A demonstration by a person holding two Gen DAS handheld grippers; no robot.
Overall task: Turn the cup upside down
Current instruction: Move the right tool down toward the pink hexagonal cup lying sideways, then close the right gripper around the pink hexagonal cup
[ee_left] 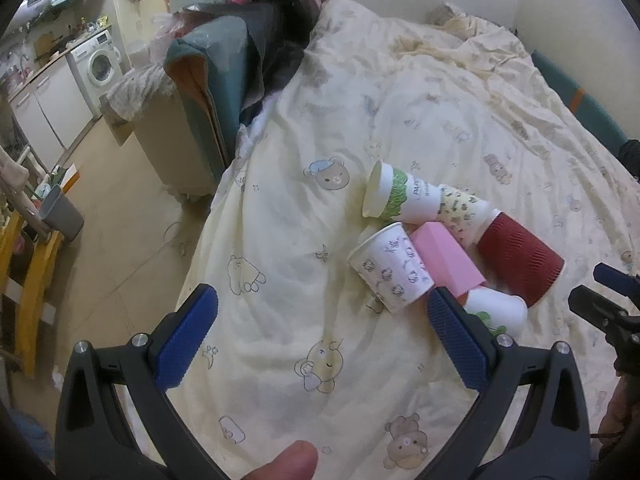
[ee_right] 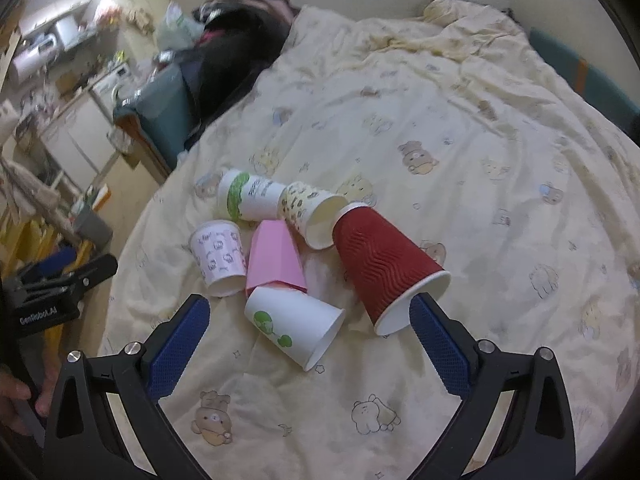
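Several paper cups lie on their sides in a cluster on a cream bear-print duvet [ee_right: 440, 160]: a red ribbed cup [ee_right: 380, 264] [ee_left: 516, 260], a pink cup [ee_right: 274, 256] [ee_left: 446, 260], a white cup with green print [ee_right: 292, 324] [ee_left: 496, 312], a white patterned cup [ee_right: 218, 254] [ee_left: 390, 268], a spotted cup [ee_right: 308, 212] [ee_left: 464, 210] and a green-banded cup [ee_right: 248, 194] [ee_left: 400, 196]. My right gripper [ee_right: 308, 344] is open, with the green-print cup between its fingers. My left gripper [ee_left: 320, 332] is open and empty, left of the cluster.
The duvet [ee_left: 400, 100] covers a bed. Dark clothes [ee_left: 276, 28] and a teal cushion [ee_left: 216, 64] are piled at its far left. The floor [ee_left: 120, 200], a grey bin [ee_left: 62, 212], a yellow wooden frame [ee_left: 36, 276] and a washing machine [ee_left: 100, 64] lie to the left.
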